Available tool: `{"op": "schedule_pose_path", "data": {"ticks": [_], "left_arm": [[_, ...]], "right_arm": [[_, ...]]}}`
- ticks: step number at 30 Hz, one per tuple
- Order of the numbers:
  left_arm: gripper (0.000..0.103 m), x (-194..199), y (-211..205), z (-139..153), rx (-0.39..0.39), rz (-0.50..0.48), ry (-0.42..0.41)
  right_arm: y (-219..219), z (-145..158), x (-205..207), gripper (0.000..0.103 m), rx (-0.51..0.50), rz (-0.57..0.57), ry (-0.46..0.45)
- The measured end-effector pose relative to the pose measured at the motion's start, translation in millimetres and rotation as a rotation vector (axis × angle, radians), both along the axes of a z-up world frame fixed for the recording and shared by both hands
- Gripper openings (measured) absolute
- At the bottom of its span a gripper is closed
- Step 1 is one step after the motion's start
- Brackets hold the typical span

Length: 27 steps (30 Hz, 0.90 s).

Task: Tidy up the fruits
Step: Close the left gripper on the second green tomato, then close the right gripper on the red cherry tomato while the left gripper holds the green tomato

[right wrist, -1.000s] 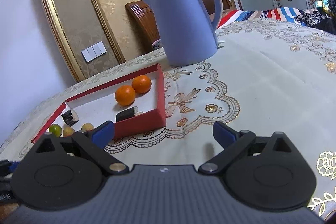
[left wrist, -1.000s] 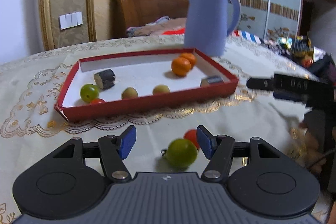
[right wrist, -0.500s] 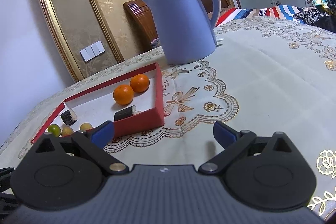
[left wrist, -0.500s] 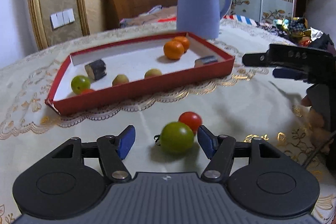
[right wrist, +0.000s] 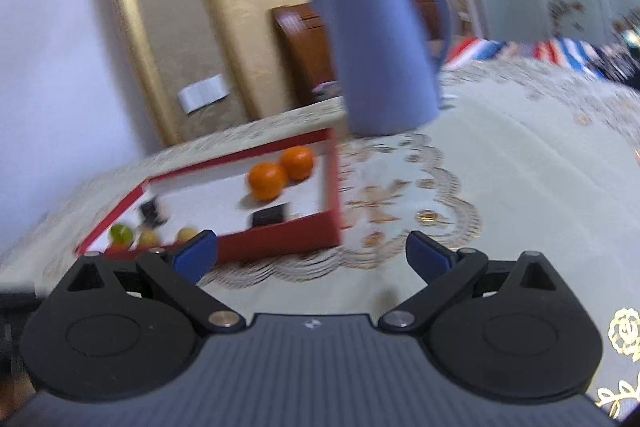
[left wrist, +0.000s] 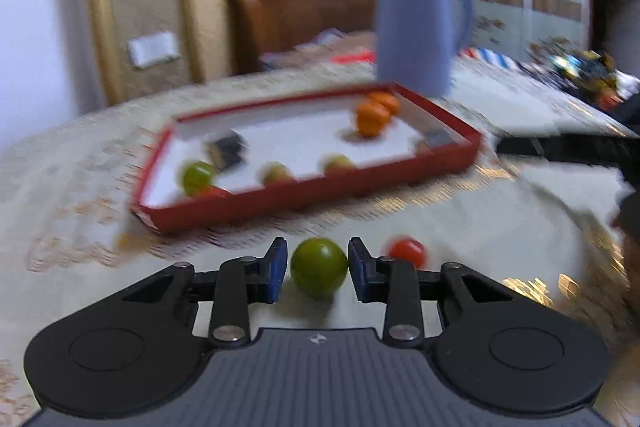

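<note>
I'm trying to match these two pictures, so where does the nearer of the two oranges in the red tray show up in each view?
Left wrist view: the orange sits upper right of centre, near the far right corner of the red tray.
Right wrist view: the orange is left of centre, in the tray's right half.
Shared landmark: the blue kettle behind the tray.

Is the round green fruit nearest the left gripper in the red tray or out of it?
Out. The round green fruit sits between the left gripper's blue pads, which have just been closing, in front of the red tray.
</note>
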<state>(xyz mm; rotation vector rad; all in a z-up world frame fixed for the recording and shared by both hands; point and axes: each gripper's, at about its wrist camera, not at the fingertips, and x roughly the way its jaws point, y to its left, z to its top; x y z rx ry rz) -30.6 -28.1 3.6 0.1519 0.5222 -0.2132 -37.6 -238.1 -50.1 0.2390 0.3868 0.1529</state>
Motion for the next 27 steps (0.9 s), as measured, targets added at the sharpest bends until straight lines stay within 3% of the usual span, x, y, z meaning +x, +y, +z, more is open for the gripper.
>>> {"op": "schedule_pose_path", "data": {"ticks": [3,5,8,14,19,22,27], "left_arm": [[0.033,4.9,7.0,1.8,0.021,0.085,-0.031],[0.033,11.3,12.6,1.1,0.017,0.109,-0.010],[0.033,22.3,19.7,-3.2,0.005,0.151,0.042],[0.032,32.2,29.7,-11.1,-0.026,0.180,0.118],[0.033,32.0,32.0,-12.6,-0.040,0.170,0.118],[0.033,31.7,31.0,-12.8,-0.036,0.170,0.116],[0.033,33.1,31.7,-12.6,-0.046,0.173,0.117]], "right_arm": [[19.1,3.7,-3.1,0.095,-0.064,0.073,0.004],[30.4,3.6,-1.7,0.094,-0.061,0.142,0.039],[49.7,1.7,0.2,0.086,-0.095,0.213,0.081],[79.4,-1.2,9.1,0.077,-0.179,0.252,0.128],[94.0,-1.4,13.9,0.075,-0.220,0.264,0.138],[98.9,-2.6,19.8,0.066,-0.228,0.271,0.150],[98.3,-3.9,21.5,0.065,-0.219,0.268,0.165]]}}
